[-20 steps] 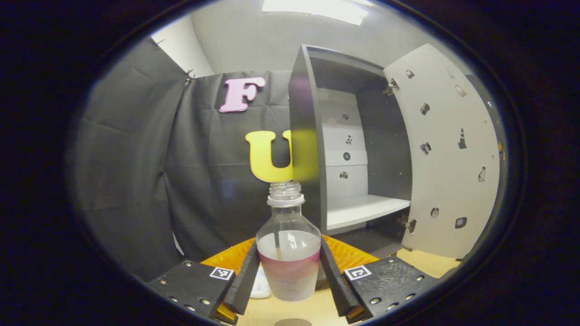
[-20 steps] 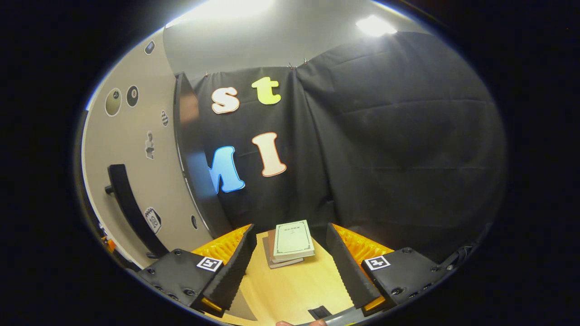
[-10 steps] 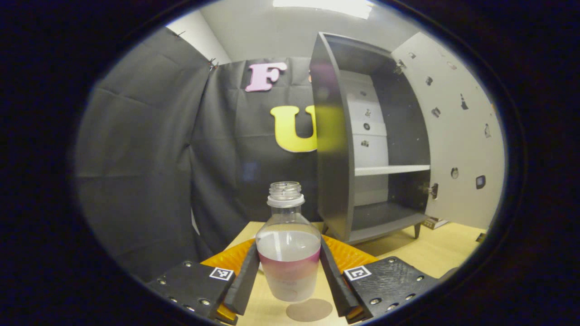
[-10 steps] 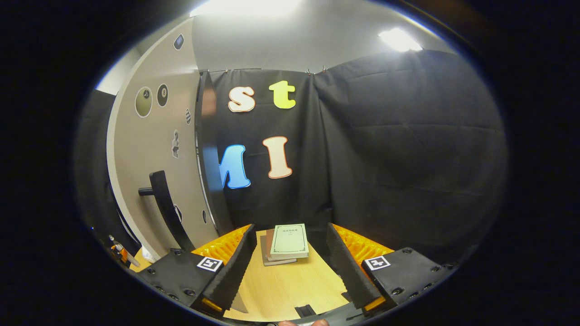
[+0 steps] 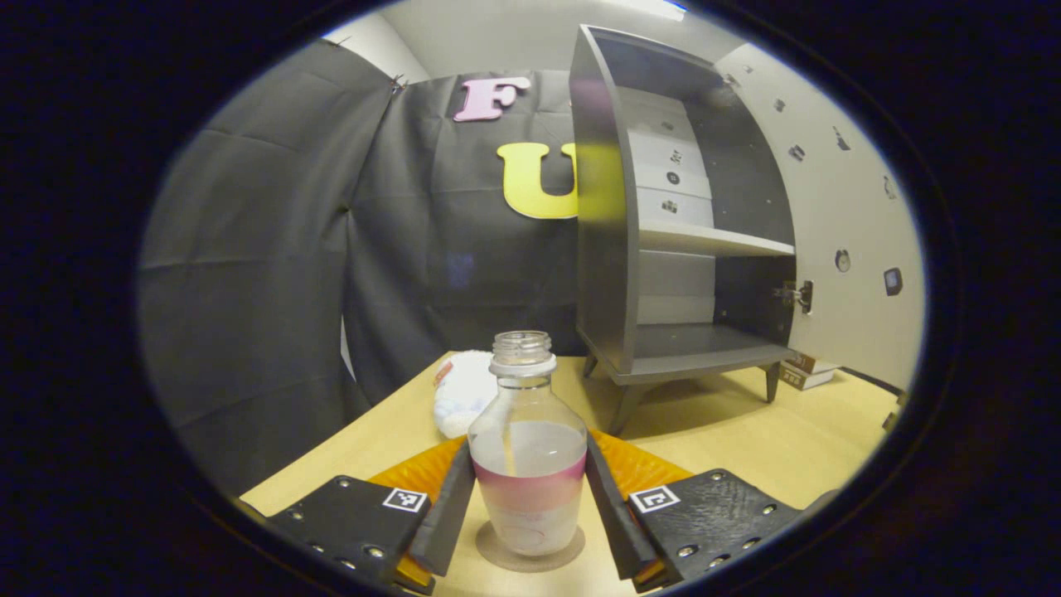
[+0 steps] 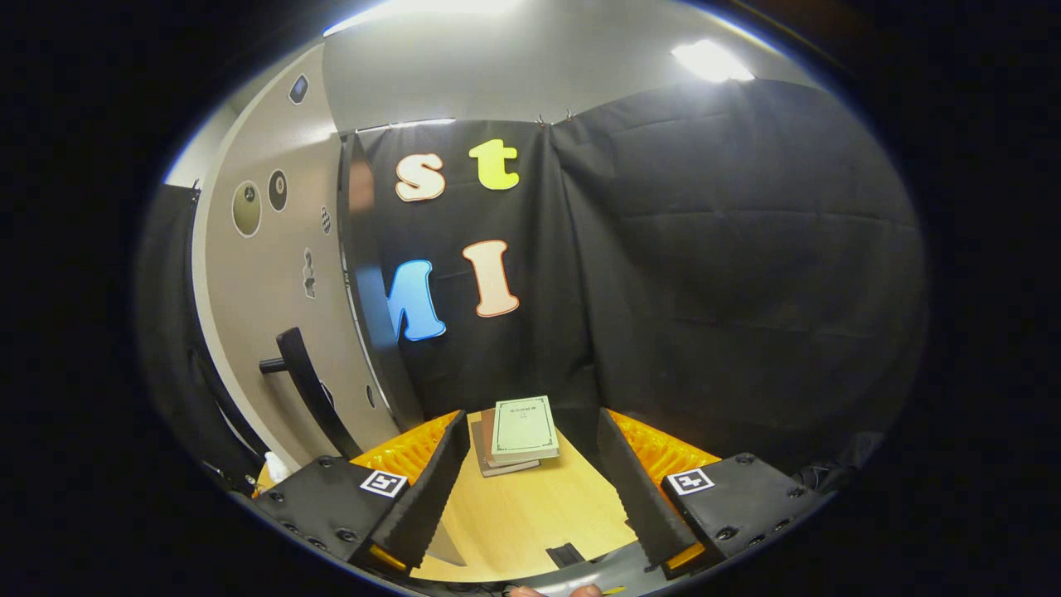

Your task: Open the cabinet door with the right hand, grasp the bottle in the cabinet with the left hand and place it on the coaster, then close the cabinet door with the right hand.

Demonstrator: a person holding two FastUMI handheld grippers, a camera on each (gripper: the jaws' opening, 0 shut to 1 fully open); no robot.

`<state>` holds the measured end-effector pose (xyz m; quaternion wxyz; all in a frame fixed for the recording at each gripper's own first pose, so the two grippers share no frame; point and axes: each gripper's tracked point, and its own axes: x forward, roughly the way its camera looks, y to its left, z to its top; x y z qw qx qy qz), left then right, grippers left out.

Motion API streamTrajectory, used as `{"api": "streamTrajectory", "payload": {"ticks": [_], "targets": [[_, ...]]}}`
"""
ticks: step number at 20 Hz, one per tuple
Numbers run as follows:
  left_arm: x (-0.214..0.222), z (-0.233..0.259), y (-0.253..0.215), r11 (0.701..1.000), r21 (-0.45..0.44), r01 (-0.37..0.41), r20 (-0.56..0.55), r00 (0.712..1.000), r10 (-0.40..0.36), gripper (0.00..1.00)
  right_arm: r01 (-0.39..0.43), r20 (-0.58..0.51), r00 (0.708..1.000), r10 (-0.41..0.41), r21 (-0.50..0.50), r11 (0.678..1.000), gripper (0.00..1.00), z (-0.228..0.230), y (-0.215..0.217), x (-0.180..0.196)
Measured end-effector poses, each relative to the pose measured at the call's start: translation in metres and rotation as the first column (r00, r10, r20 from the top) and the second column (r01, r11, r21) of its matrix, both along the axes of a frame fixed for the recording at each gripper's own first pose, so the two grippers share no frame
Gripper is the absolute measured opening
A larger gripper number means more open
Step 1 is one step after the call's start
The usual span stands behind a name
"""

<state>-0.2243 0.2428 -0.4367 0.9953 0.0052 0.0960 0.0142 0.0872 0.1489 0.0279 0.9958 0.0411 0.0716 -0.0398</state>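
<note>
In the left gripper view a clear uncapped bottle (image 5: 525,464) with a pink band stands between the fingers of my left gripper (image 5: 526,518), which is shut on it. Its base rests on a round brown coaster (image 5: 496,559) on the wooden table (image 5: 763,448). The grey cabinet (image 5: 655,232) stands behind to the right, its pale door (image 5: 854,232) swung wide open. In the right gripper view my right gripper (image 6: 530,489) is open over the table with nothing between its fingers. The door (image 6: 257,332) and its black handle (image 6: 311,398) are at the left of that view.
A white cloth bundle (image 5: 462,402) lies on the table behind the bottle. A stack of books (image 6: 518,431) lies ahead of my right gripper; books (image 5: 804,373) also show beside the cabinet's right leg. Black cloth walls close in the booth.
My left gripper has come down with the bottle, from in front of the cabinet shelf onto the coaster. The right gripper has drifted slightly beside the door.
</note>
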Motion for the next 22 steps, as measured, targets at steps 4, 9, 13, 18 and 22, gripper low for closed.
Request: {"api": "streamTrajectory", "payload": {"ticks": [4,9,13,18,22], "targets": [[-0.003,-0.028,-0.005,0.998,0.065,0.024,-0.027,0.999,-0.022,0.74,0.041,-0.023,0.999,-0.04,0.05,0.998,0.98,-0.007,-0.009,-0.007],[-0.009,-0.032,-0.005,0.999,0.049,0.002,-0.019,1.0,-0.001,0.77,0.086,-0.042,0.996,-0.085,0.024,0.996,0.98,-0.02,-0.012,-0.01],[-0.013,-0.035,-0.005,1.0,0.012,0.006,-0.035,0.999,-0.005,0.77,0.066,-0.077,0.995,-0.065,0.011,0.998,0.98,-0.037,0.0,-0.017],[-0.015,-0.033,-0.008,0.999,0.026,0.031,-0.056,0.998,-0.03,0.75,0.085,-0.13,0.989,-0.072,0.099,0.991,0.98,-0.072,0.002,-0.029],[-0.015,-0.014,0.004,0.999,0.032,0.017,-0.037,0.999,-0.016,0.89,0.087,-0.126,0.989,-0.073,0.106,0.991,0.98,-0.075,0.0,-0.029]]}}
